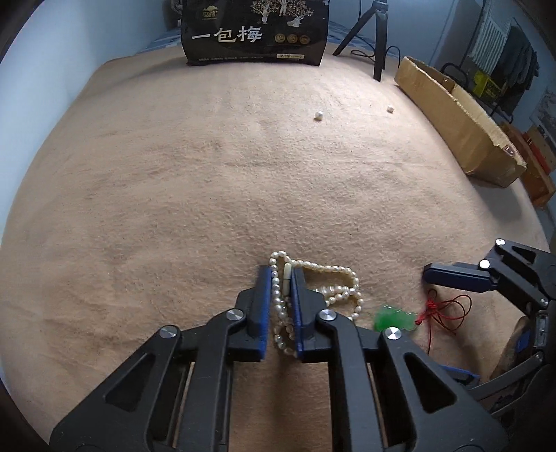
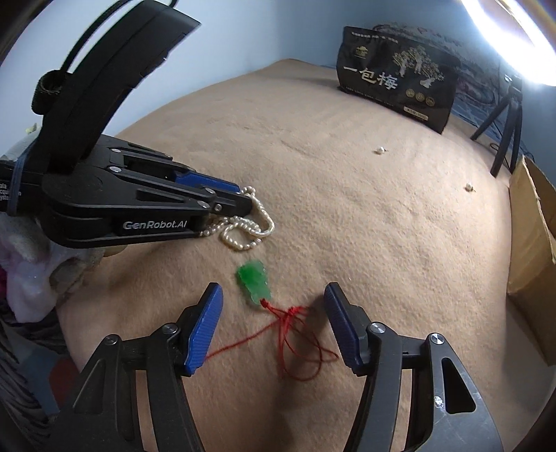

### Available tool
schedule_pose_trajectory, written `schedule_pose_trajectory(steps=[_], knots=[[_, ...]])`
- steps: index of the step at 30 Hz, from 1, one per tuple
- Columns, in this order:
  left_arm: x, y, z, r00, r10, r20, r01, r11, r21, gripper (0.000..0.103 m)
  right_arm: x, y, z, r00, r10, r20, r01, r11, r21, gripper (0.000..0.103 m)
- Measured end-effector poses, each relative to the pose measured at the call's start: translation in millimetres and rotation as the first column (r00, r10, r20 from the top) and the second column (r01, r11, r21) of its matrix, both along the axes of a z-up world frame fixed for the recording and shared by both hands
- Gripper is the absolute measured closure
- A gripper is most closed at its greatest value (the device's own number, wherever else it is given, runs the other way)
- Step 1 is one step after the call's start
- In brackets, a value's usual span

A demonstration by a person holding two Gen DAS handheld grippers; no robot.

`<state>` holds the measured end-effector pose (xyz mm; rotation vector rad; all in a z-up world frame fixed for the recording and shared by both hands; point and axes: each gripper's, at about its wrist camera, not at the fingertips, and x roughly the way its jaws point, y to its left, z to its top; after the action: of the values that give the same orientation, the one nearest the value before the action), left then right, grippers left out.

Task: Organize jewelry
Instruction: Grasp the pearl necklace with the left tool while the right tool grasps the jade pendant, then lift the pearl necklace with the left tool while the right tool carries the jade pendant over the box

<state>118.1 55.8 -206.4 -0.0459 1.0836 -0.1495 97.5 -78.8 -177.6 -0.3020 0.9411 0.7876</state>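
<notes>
Left wrist view: the left gripper (image 1: 281,278) is clamped on the pearl necklace (image 1: 333,281) near the blanket's (image 1: 173,174) front edge; right wrist view: the right gripper (image 2: 272,306), jaws wide, is poised around the green pendant (image 2: 253,281) and red cord (image 2: 295,333), closure judged next

The pearl necklace (image 1: 314,288) is laid on the blanket (image 1: 208,174), with the pendant (image 1: 394,318) just right of it; two loose beads (image 1: 318,115) are seen behind, the bag (image 1: 255,31) farthest back.
</notes>
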Motion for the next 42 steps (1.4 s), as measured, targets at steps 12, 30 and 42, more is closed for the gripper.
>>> schedule_pose_trajectory(steps=[12,30,42], knots=[[-5,8,2,1.000,0.010,0.006,-0.010,0.999,-0.039,0.098,-2,19,-3,0.999,0.026,0.027,-0.025,0.999,-0.044,0.088],[-17,16,77,0.989,0.061,0.133,-0.036,0.982,-0.185,0.098,4,-27,47,0.990,-0.132,0.050,0.130,0.991,0.039,0.088],[-19,7,138,0.970,0.059,0.234,-0.001,0.970,-0.244,0.098,19,-75,107,0.968,-0.243,0.068,0.234,0.965,0.123,0.088]])
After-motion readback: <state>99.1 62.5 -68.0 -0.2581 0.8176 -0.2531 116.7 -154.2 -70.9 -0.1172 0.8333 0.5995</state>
